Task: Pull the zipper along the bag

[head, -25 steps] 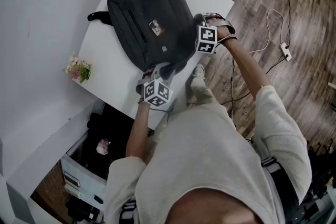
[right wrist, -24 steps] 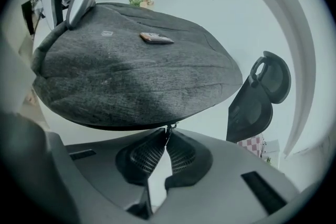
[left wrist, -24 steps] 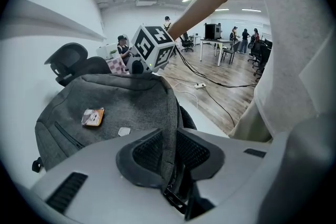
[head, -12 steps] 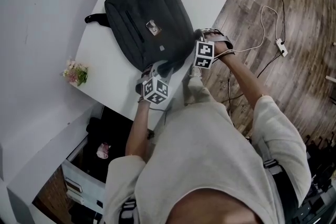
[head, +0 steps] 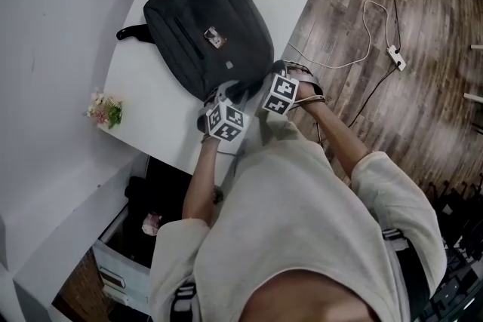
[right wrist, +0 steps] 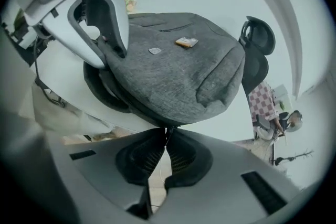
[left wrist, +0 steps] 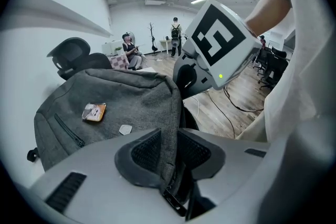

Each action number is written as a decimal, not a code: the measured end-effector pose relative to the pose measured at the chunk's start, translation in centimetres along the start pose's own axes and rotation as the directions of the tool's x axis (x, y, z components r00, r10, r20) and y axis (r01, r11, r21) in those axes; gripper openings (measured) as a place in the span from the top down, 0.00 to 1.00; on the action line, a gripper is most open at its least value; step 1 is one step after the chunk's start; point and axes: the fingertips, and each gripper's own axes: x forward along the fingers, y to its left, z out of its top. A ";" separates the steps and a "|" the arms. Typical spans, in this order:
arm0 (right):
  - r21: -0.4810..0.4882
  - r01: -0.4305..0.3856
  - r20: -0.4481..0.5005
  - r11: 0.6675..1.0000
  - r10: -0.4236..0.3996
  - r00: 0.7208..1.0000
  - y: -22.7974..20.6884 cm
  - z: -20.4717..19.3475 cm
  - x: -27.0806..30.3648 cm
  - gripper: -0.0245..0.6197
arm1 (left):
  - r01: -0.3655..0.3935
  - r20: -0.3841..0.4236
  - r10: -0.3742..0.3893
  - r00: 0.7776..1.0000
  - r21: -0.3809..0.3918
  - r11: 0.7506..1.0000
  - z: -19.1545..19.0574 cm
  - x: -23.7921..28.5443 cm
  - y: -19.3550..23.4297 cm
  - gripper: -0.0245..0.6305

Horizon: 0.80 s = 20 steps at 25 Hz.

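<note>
A dark grey bag [head: 204, 19] lies on the white table [head: 147, 90]. Both grippers are at its near end, close together. In the left gripper view my left gripper [left wrist: 169, 150] has a fold of the bag [left wrist: 115, 107] at the zipper's end between its pads; the pads still touch the fabric while the jaws are opening. My right gripper [right wrist: 167, 136] is shut, and the thin zipper pull [right wrist: 168, 130] under the bag's edge [right wrist: 173, 71] is pinched at its tips. In the head view the left gripper [head: 221, 97] sits just left of the right gripper [head: 260, 81].
A small bunch of flowers [head: 103, 110] stands at the table's left edge. A white cable with a power strip [head: 392, 53] lies on the wooden floor to the right. Storage boxes [head: 121, 253] sit below the table. An office chair [right wrist: 257, 44] stands beyond the bag.
My right gripper has travelled along the bag's near edge toward the left gripper, so the two marker cubes now sit almost side by side. The left gripper has barely shifted.
</note>
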 end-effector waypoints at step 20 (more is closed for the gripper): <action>0.182 -0.061 0.040 0.981 0.055 0.998 2.0 -0.7 -1.3 0.93 | -0.002 0.069 0.002 0.998 -0.002 1.000 2.5 -0.3 -1.8 0.67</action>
